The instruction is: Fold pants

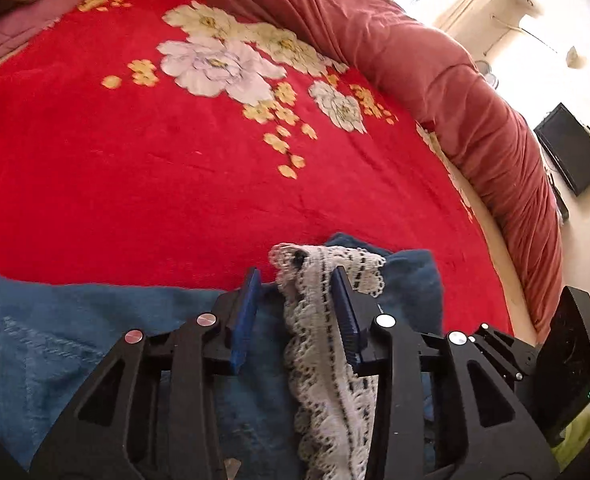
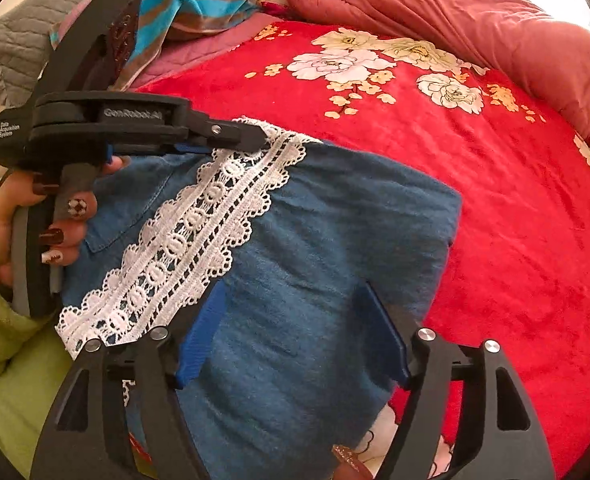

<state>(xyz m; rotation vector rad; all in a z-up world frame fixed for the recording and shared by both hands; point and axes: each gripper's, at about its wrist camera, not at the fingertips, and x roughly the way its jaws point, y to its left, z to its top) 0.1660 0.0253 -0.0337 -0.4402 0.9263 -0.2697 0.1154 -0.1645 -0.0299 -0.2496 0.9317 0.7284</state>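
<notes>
Lying on the plush red floral blanket [image 2: 495, 184], soft blue denim pants [image 2: 315, 260] carry scalloped white lace trim [image 2: 199, 236]; the left claw [image 1: 295, 308] straddles the lace, jaws apart, while the right claw [image 2: 291, 332] gapes wide, empty.

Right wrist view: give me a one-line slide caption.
Open right gripper hovers over blue pants on the red floral blanket, left gripper at their white lace trim.

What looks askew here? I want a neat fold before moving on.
The white lace trim runs diagonally across the folded blue pants rather than along an edge. Its far end is bunched between the open fingers of the left gripper. The right gripper hovers open over the denim.
</notes>
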